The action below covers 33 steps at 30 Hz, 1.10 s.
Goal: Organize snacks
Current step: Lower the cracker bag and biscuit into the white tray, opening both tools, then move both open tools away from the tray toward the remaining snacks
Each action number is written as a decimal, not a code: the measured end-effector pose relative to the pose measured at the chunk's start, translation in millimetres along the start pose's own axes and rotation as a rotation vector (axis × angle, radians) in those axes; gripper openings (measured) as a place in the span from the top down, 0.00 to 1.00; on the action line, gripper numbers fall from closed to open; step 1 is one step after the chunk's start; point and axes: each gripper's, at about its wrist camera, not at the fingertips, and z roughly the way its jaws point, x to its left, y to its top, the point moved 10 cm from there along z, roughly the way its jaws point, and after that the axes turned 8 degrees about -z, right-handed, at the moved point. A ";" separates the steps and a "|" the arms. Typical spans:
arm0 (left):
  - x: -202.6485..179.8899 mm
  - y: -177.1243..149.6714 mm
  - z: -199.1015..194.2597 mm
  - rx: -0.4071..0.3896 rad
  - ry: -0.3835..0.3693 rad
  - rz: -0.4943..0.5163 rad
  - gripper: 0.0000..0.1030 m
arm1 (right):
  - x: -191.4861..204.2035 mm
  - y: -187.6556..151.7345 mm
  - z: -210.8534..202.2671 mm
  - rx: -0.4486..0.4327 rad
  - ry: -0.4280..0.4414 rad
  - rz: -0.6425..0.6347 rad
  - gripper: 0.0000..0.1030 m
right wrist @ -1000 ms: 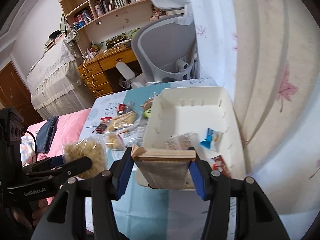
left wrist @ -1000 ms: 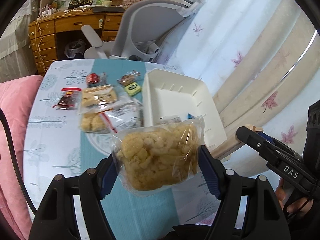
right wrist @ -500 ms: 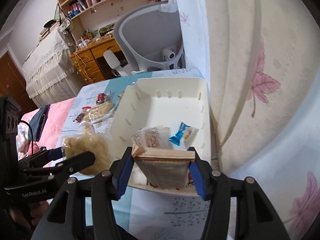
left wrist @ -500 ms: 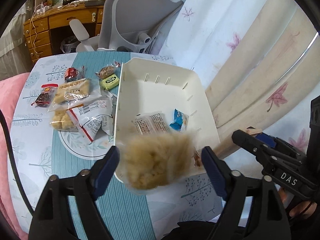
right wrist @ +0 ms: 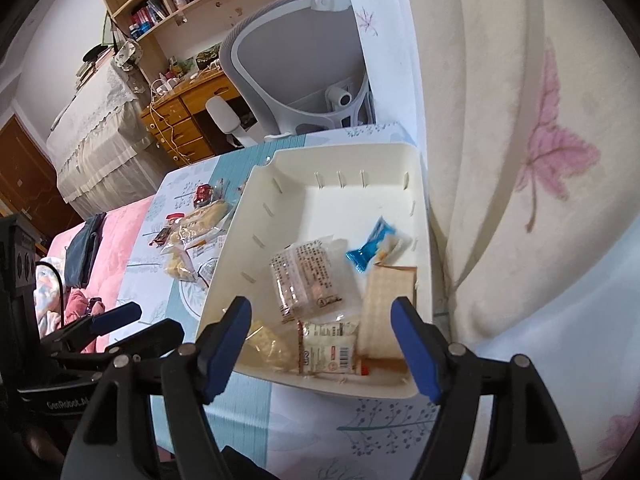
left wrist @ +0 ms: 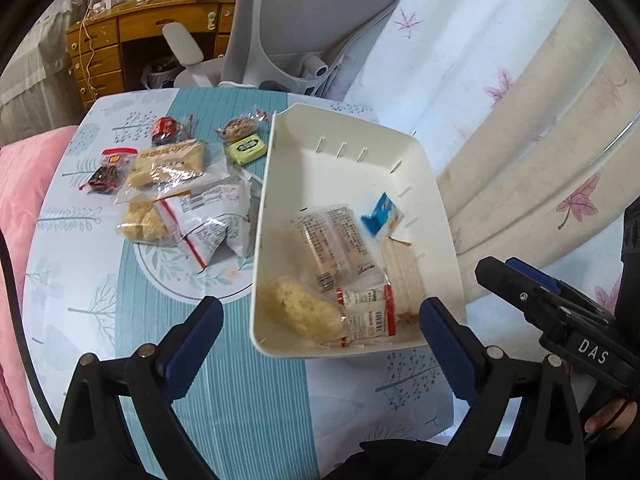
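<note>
I see both jaws released: left gripper (left wrist: 320, 328), right gripper (right wrist: 322, 332); crinkly snack packets (left wrist: 336, 248) in rectangular white plastic bin (left wrist: 436, 200), frame centre.

Grey office chair (left wrist: 280, 40) w/ wooden desk (left wrist: 120, 40) behind, floral curtain (left wrist: 520, 120) right.

Left gripper (left wrist: 320, 324), lower centre of its wrist view: jaws spread wide, nothing between the blue pads (left wrist: 196, 332). Right gripper (right wrist: 322, 340), lower centre of its own view: likewise wide apart and empty. A hand (left wrist: 610, 420), probably the right, appears at lower right.
</note>
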 end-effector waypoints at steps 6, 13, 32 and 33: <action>22.9 -4.3 -6.5 0.022 0.016 -0.009 0.05 | 13.9 -7.7 9.5 0.033 0.022 0.066 0.29; 63.5 -7.4 -20.6 0.049 0.037 -0.005 0.05 | 45.0 -24.7 24.1 0.083 0.056 0.167 0.29; 203.1 -4.6 -51.3 0.112 0.102 0.042 0.05 | 137.3 -63.0 53.8 0.100 0.044 0.469 0.30; 210.6 -2.6 -51.4 0.115 0.108 0.045 0.05 | 139.7 -63.8 55.0 0.097 0.038 0.492 0.30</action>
